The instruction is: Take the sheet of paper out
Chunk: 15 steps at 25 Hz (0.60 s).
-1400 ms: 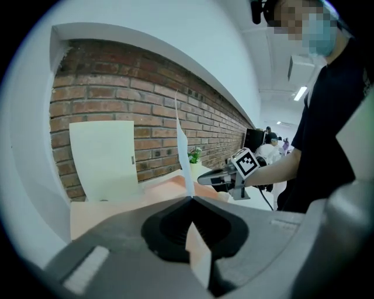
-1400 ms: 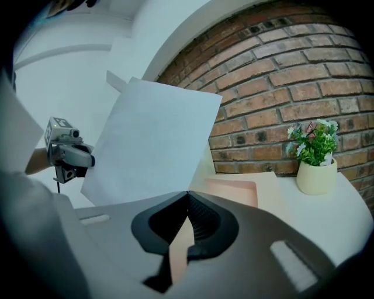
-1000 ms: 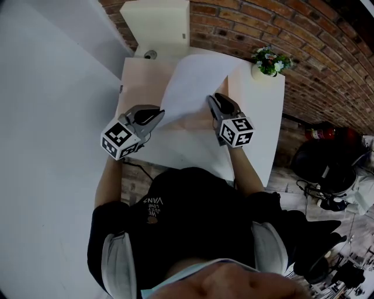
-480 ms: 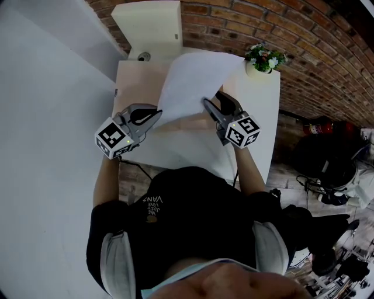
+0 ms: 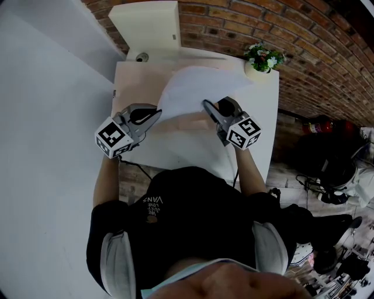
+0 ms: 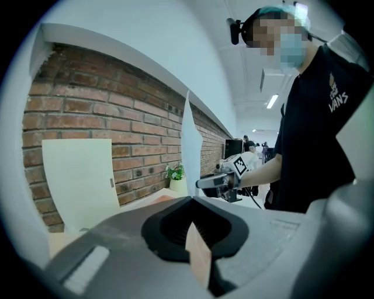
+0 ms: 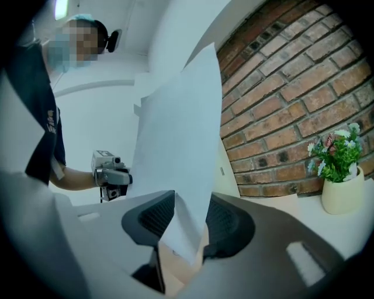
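While right gripper [image 5: 214,106] closes round one sheet [image 5: 196,87], left [image 5: 158,111] clamps one envelope [image 6: 199,257], perhaps.

tee [image 5: 193,204]: black, short sleeves, white chest print | shoulders: pale grey bands [image 5: 117,263] | mask [image 6: 294,49]: light blue | cap [image 6: 272,10]: teal | headcam [image 6: 235,29]: black

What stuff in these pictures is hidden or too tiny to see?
- Head view: the sheet of paper covers much of the tan envelope, so its opening is hidden.
- Head view: the small round thing at the back of the table is too small to name.
- Both gripper views: the person's face is blurred over.
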Available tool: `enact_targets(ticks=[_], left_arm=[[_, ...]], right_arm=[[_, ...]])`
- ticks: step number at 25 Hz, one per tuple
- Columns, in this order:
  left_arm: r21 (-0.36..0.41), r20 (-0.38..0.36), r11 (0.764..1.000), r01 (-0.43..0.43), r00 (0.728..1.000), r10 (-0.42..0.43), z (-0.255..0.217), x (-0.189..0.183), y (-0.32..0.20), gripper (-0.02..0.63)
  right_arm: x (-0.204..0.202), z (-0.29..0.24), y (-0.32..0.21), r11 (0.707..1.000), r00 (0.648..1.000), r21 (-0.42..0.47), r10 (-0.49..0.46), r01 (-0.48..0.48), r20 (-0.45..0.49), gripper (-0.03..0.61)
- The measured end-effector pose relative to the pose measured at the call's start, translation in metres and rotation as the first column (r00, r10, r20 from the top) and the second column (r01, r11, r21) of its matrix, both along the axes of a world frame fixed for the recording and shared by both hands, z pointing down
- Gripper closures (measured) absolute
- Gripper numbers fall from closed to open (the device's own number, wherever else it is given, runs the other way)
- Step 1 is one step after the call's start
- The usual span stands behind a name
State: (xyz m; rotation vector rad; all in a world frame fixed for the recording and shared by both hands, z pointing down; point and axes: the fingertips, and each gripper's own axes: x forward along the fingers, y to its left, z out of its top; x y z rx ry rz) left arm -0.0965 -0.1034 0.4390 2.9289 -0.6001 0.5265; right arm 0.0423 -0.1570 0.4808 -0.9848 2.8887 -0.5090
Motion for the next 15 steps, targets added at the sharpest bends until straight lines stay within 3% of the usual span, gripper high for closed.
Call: enact_targets(ticks=[7, 15], left_arm=[[-0.126, -0.052, 0.989, 0.074, 0.995, -0.081, 0.013, -0.005, -0.009, 0.612], [-0.306, -0.153, 0.941, 0.142, 0.969, -0.196, 0.023, -0.007, -0.014, 0.614]], right_arm=[[0.005, -0.004, 0.0, 1.0, 0.999, -0.002, 0.03, -0.03, 0.012, 0.508], [0.008, -0.015, 0.002, 0.998, 0.998, 0.0, 0.061, -0.061, 0.005, 0.575]])
